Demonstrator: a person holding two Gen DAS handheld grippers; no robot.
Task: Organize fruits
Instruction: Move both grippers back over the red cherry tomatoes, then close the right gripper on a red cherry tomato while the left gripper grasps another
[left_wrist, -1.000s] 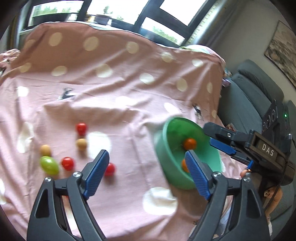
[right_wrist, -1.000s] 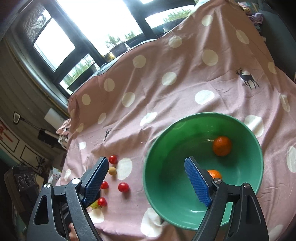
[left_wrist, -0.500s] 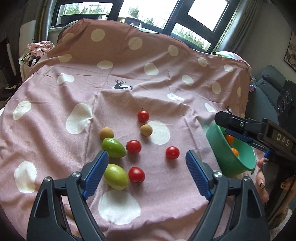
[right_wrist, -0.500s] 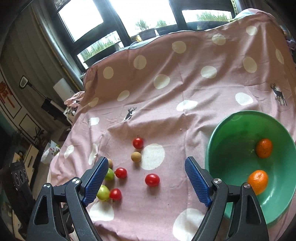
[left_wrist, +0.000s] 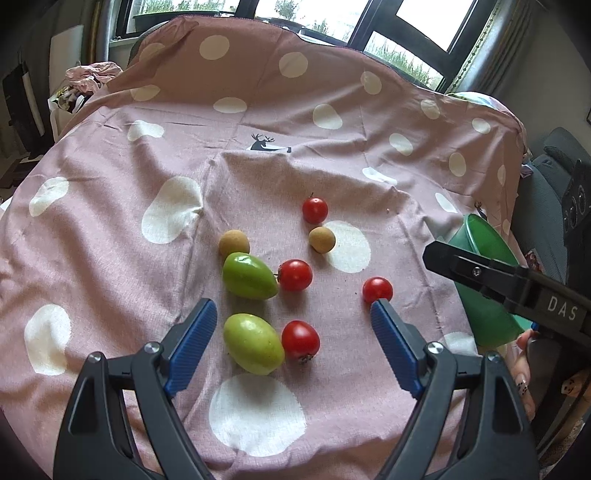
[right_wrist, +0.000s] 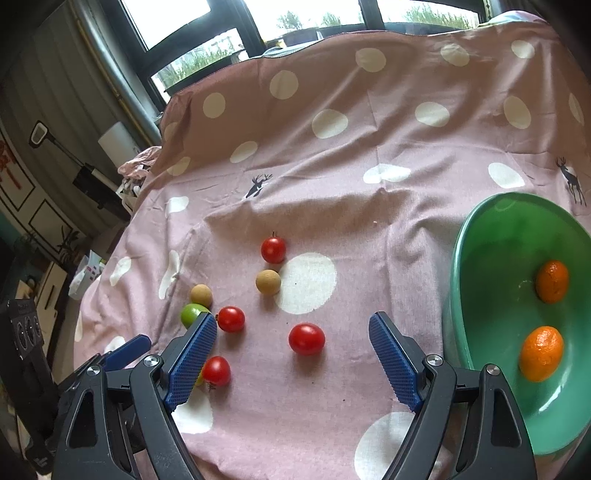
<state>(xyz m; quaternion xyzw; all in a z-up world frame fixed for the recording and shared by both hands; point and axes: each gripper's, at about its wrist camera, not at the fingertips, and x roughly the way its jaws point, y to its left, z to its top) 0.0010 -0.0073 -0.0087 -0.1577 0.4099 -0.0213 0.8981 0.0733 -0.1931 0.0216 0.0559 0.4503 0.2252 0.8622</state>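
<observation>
Loose fruit lies on the pink spotted cloth (left_wrist: 110, 258): several red tomatoes, such as the nearest tomato (left_wrist: 300, 339) and the right tomato (right_wrist: 306, 339), two green fruits (left_wrist: 248, 275) (left_wrist: 253, 343), and two tan round fruits (left_wrist: 234, 242) (left_wrist: 322, 239). My left gripper (left_wrist: 291, 317) hangs open just above the nearer green fruit and a tomato, holding nothing. My right gripper (right_wrist: 291, 332) is open over the right tomato, empty. The green bowl (right_wrist: 480, 243) at the right holds two oranges (right_wrist: 552, 281) (right_wrist: 541, 353).
The right gripper's black body (left_wrist: 517, 284) reaches in from the right of the left wrist view, with a hand (left_wrist: 524, 354) below it. The cloth drapes off edges at the left and front. Windows (right_wrist: 221, 40) stand behind; a grey sofa (left_wrist: 554, 206) is at the right.
Both grippers have swung left, away from the bowl, and dropped closer to the loose fruit. The fruit now fills the middle of both views. Jaws stayed open.
</observation>
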